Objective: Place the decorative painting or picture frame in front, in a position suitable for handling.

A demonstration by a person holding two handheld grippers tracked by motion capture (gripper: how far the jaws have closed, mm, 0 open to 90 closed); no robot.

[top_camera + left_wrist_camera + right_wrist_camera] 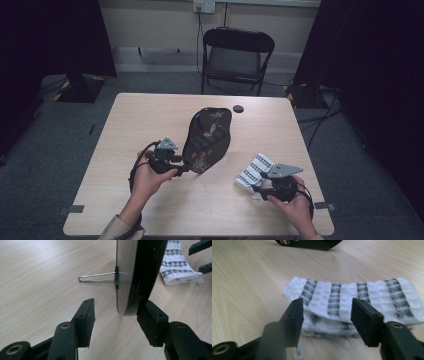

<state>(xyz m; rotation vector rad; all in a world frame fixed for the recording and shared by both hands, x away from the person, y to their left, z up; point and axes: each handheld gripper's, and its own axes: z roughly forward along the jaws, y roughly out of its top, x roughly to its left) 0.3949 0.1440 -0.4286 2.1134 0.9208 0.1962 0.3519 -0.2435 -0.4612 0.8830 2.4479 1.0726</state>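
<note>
Two hand-held grippers at a wooden table (150, 115), one at a standing mirror, one at a folded cloth.

The left gripper (116, 312) comes in low, its jaws spread either side of the black oval mirror's (207, 140) lower edge; the mirror stands mid-table, propped on its wire stand (96, 278). The right gripper (327, 312), jaws spread, straddles the folded striped cloth (352, 300) near the table's front right. A folding chair (237, 55) stands beyond.
</note>
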